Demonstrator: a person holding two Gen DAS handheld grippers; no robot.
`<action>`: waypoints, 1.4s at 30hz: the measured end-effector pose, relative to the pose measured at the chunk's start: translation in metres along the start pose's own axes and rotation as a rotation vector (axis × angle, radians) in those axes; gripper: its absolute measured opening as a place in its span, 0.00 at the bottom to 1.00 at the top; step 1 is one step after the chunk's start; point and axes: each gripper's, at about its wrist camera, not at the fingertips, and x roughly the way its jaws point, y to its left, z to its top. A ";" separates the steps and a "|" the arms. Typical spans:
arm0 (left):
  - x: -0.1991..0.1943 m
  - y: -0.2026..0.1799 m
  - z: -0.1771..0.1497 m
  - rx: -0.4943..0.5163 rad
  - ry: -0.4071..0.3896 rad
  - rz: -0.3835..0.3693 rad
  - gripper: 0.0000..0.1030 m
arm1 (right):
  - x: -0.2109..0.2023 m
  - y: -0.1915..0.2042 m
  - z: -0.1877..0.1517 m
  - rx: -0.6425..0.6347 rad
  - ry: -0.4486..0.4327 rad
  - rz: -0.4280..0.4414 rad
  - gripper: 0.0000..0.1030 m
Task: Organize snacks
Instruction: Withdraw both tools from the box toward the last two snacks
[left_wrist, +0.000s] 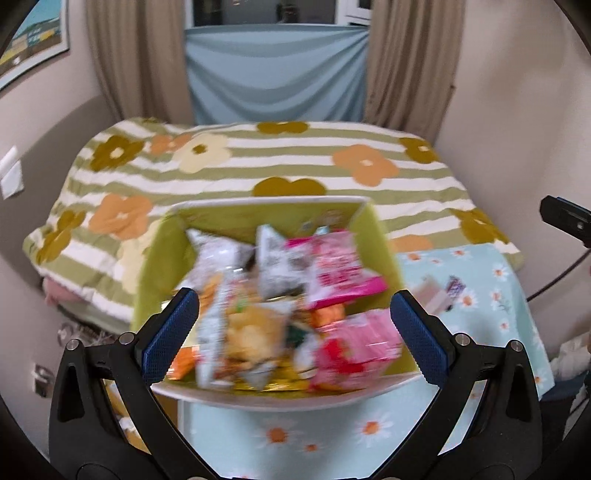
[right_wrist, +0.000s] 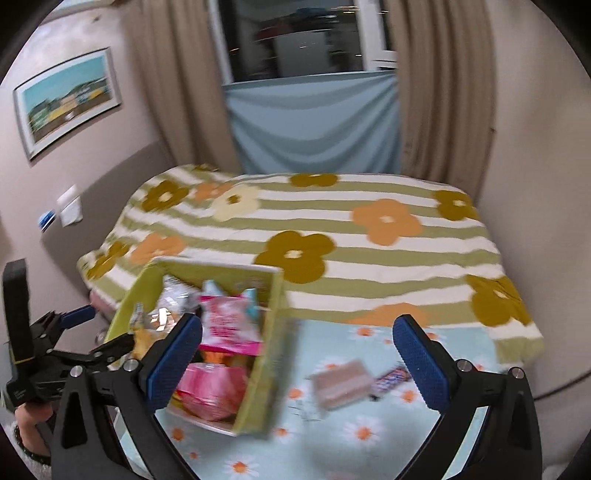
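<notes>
One green box (left_wrist: 376, 236) with a white rim stands on a pale blue tabletop (left_wrist: 332, 435) printed with daisies, and it is heaped with snack packets, too blurred to count exactly: at least two silver-and-white bags (left_wrist: 218, 254), two pink packets (left_wrist: 340, 269), and one yellowish bag (left_wrist: 255, 336) near the front can be told apart. The left gripper (left_wrist: 295, 325) hangs just in front of and above the box, its two blue-padded fingers (left_wrist: 173, 332) spread wide apart with nothing between them but the view of the packets beyond. The right gripper (right_wrist: 297, 354) is likewise wide open and empty, aimed at the tabletop to the right of the box. There, well apart from the box wall, lie two loose snacks side by side: one flat pinkish-brown packet (right_wrist: 341, 384) and one dark bar with a blue-and-white wrapper (right_wrist: 391, 378), just beside each other. In the right wrist view the left gripper shows at the far left edge. Behind the tabletop lies one bed (left_wrist: 258, 162) under a green-and-white striped cover with large flowers.
</notes>
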 end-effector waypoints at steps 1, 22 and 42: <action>0.000 -0.013 0.001 0.016 -0.004 -0.003 1.00 | -0.004 -0.012 -0.002 0.009 -0.003 -0.006 1.00; 0.113 -0.223 0.001 0.362 0.249 -0.035 1.00 | 0.029 -0.167 -0.060 -0.098 0.163 0.062 1.00; 0.265 -0.248 -0.037 0.525 0.628 -0.062 0.94 | 0.171 -0.149 -0.142 -0.321 0.346 0.171 1.00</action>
